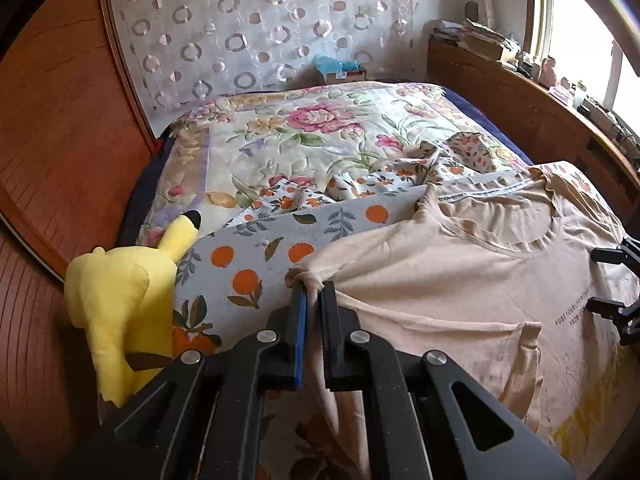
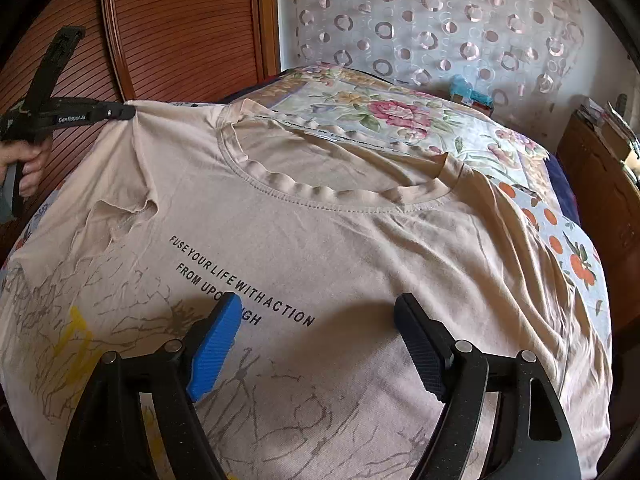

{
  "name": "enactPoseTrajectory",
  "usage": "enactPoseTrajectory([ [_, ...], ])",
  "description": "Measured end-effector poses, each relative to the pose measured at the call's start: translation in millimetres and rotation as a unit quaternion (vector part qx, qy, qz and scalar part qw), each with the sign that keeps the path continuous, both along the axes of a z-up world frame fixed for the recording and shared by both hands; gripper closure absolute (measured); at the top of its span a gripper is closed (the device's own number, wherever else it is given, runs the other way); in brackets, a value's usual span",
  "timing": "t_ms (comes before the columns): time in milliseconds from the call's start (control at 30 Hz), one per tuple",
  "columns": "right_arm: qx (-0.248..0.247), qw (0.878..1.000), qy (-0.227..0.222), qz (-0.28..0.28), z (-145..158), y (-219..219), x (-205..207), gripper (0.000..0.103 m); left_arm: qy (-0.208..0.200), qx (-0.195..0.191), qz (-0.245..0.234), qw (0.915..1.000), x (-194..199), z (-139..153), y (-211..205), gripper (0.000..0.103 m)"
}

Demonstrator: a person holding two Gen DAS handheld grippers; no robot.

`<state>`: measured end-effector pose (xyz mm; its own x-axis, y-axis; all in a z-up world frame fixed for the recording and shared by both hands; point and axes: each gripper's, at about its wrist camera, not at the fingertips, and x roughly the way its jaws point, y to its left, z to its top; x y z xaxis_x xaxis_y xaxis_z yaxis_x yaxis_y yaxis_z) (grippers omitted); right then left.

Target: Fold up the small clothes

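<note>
Your left gripper [image 1: 314, 294] has its jaws clamped tight on a bunched shoulder corner of the beige T-shirt [image 1: 460, 280], pulling that corner up into a small peak. In the right wrist view the same tool [image 2: 120, 113] comes in from the left edge, gripped by your hand [image 2: 30, 164], and its black side reads "CenRobot.AI".

Your right gripper [image 2: 318, 308] hangs over the shirt's chest with its jaws wide apart, one pad blue and one black, nothing between them.

The T-shirt lies face up across the near end of the bed, neckline pointing toward the far wall. It rests on a pale orange-print sheet [image 1: 256, 256], which lies over a floral quilt [image 1: 312, 128]. Black lettering on the chest reads "FUSE YOUR LIFE WITH ACTION", with a second line beginning "FROM UPO" and ending "GH"; the blue pad hides the middle. Below the text are a thin sketched line drawing and yellow marks. The tape inside the collar carries print too small to read.

A yellow plush toy [image 1: 120, 304] sits at the sheet's left edge. Against the far wall stands a small cardboard box [image 1: 344, 74] holding what looks like crumpled blue plastic.
</note>
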<state>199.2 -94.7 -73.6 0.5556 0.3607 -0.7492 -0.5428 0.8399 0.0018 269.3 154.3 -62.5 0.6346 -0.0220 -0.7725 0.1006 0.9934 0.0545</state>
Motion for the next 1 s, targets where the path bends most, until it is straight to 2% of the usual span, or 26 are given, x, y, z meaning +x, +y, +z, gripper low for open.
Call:
enactPoseTrajectory([
  [67,0.000,1.000,0.001,0.000,0.0,-0.4,0.2,0.021,0.005,0.000,0.002,1.0000,-0.4,-2.8,0.4,0.095],
  [167,0.000,1.000,0.001,0.000,0.0,-0.6,-0.5,0.021,0.005,-0.010,0.006,0.9999,-7.2,-3.7,1.1,0.088],
  [233,0.000,1.000,0.001,-0.001,0.2,-0.9,-0.9,0.020,0.000,-0.010,0.014,0.9999,-16.8,-2.1,3.1,0.076],
  [300,0.001,1.000,0.001,0.000,0.5,-1.6,-1.1,0.020,-0.007,-0.017,0.016,0.9997,-27.6,1.0,3.8,0.058],
  [333,0.001,1.000,0.001,0.000,0.9,-1.6,-1.2,0.020,-0.012,-0.027,0.010,0.9995,-36.8,3.9,3.3,0.055],
  [400,0.001,1.000,0.001,0.000,0.8,-1.6,-1.2,0.020,-0.015,-0.032,0.010,0.9993,-48.8,6.9,0.9,0.039],
  [667,0.016,0.999,-0.007,-0.032,9.8,-20.3,-10.2,0.020,-0.042,-0.034,0.011,0.9985,-116.1,12.1,-24.4,0.036],
  [833,0.065,0.996,-0.008,-0.053,22.5,-49.1,-42.4,0.020,-0.044,-0.026,0.007,0.9987,-144.2,7.8,-41.2,0.035],
  [1000,0.077,0.994,-0.021,-0.078,26.7,-78.5,-75.5,0.020,-0.051,-0.033,-0.008,0.9981,-168.3,4.1,-59.5,0.036],
])
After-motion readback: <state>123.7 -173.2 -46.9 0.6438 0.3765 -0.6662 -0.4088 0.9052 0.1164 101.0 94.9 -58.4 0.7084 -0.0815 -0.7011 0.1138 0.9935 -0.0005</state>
